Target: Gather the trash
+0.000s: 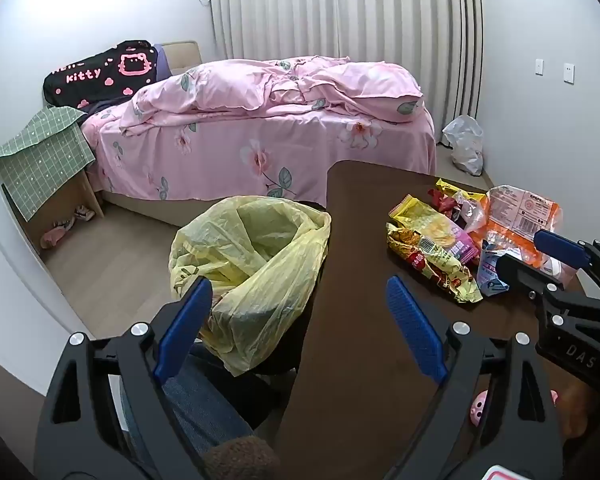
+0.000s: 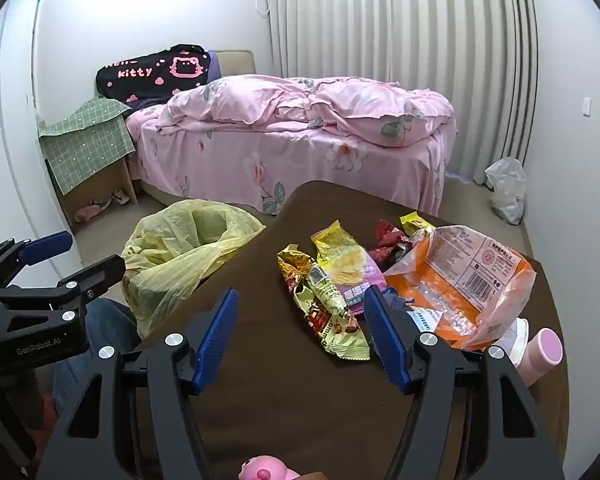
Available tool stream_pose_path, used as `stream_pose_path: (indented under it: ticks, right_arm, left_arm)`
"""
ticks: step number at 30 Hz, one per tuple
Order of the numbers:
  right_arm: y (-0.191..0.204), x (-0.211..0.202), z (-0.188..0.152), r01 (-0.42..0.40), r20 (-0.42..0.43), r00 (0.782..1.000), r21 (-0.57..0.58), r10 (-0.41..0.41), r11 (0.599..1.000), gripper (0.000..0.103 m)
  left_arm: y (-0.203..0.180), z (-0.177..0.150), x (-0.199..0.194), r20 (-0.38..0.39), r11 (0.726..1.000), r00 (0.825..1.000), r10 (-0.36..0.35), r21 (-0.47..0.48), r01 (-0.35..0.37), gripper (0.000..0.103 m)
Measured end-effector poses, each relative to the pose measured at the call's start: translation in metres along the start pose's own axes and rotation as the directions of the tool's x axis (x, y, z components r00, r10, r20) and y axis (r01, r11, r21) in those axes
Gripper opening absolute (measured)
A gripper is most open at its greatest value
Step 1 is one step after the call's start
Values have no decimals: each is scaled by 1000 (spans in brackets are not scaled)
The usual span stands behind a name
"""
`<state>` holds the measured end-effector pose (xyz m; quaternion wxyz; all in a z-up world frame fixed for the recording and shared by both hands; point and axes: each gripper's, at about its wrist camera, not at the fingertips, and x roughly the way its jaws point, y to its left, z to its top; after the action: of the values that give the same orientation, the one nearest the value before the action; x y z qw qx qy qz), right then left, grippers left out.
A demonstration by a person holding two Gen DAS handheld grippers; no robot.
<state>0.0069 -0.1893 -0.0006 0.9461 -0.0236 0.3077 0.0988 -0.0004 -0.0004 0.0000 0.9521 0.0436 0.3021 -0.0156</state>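
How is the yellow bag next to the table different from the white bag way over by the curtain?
The yellow trash bag is see-through yellow; the white plastic bag is pale white. The yellow trash bag gapes wide open at the top beside the brown table; the white plastic bag looks bunched up. The yellow one sits close, the white one far off on the floor. Both are thin, crinkly plastic.

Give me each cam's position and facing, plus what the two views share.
Left wrist: sits behind the open left gripper, angled down over the yellow bin bag and the brown table edge; a jeans-clad leg shows, right gripper enters at right.
Right wrist: behind the open right gripper, angled down at the wrappers and orange bag; left gripper at left.
Shared: table, wrappers, bin bag, pink bed.
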Motion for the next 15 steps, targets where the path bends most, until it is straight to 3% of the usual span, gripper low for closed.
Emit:
stream_pose_path:
  ticks: [15]
  right_arm:
    - [-3,4,0,14,1,1000,14,-14,1000,62]
  left_arm:
    - [1,-3,2,-19,1000,1000,-4,-28,4,85]
